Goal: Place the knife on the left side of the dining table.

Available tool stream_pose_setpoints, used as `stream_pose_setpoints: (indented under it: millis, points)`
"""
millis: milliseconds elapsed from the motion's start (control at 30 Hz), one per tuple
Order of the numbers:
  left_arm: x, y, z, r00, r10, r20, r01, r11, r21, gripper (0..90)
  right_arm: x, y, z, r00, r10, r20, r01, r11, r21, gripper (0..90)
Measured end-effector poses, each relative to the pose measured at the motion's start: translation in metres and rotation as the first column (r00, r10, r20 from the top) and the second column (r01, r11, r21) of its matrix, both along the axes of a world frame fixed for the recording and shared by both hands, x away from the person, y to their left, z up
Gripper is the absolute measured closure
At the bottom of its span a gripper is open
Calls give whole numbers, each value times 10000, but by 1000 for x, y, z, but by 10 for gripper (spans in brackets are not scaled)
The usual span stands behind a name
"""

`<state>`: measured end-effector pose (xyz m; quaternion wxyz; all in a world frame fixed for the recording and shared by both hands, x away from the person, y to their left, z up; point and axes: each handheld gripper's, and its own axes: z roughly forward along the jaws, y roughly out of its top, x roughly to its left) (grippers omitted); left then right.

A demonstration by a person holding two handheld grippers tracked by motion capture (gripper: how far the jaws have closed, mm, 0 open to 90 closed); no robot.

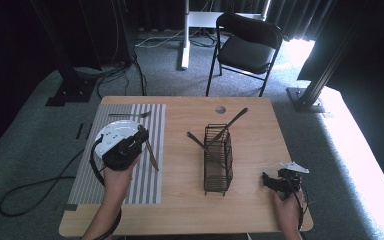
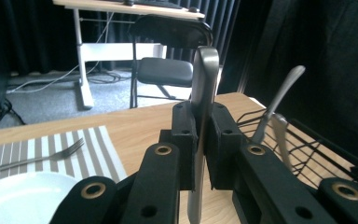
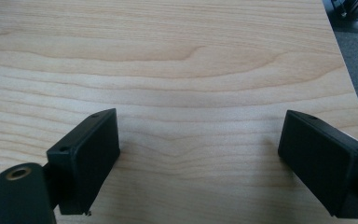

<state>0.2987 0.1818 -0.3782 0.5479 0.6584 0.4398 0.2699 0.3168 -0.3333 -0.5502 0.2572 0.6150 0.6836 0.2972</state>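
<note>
Black jaws of the left gripper [image 2: 200,140] fill the foreground of the left gripper view, pressed shut on a knife [image 2: 203,88] whose metal blade stands up between the pads. From the high view this gripper [image 1: 139,134] sits over the striped placemat [image 1: 87,175], with the knife [image 1: 151,154] slanting down across the stripes just right of the white plate [image 1: 111,131]. One plate lies on the mat, partly covered by the gripper and the person's left hand [image 1: 116,177]. One fork [image 1: 130,115] lies on the mat beyond the plate, well clear of the knife; it also shows in the left gripper view [image 2: 37,157] beside the plate [image 2: 18,196].

Right of the mat, near the middle of the table [image 1: 180,200], stands one black wire basket [image 1: 218,162]. Two utensils lean out of it, one handle pointing toward the far right [image 1: 232,123], the other toward the left [image 1: 198,141]; what kind they are I cannot tell. The basket stands between the two grippers.

At the near right corner the right gripper [image 1: 269,180] rests low over bare wood, its jaws spread wide with nothing between them, as the right gripper view [image 3: 200,163] confirms. One black chair [image 1: 247,47] stands on the carpet beyond the table.
</note>
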Motion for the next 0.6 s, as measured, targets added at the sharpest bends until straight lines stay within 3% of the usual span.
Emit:
stream_pose_setpoints:
  millis: [67, 133, 200, 433, 600]
  points:
    - [4, 0, -7, 9999, 73, -112, -72, 10000, 16, 835, 0, 0, 0, 10000, 4, 2, -4, 10000, -4, 119]
    - [8, 3, -14, 9994, -25, -344, 15, 9996, -277, 835, 0, 0, 0, 10000, 3, 2, -3, 10000, -2, 119]
    - [11, 1, -19, 9993, 166, -332, -166, 9999, 22, 835, 0, 0, 0, 10000, 1, 4, -1, 10000, -2, 119]
    - [18, 3, -33, 9974, 502, -521, -503, 9987, -9, 835, 0, 0, 0, 10000, -6, 0, 6, 10000, 6, 119]
    - [19, 6, -42, 9957, 672, -644, -697, 9968, -388, 835, 0, 0, 0, 10000, -9, 3, 9, 10000, 3, 119]
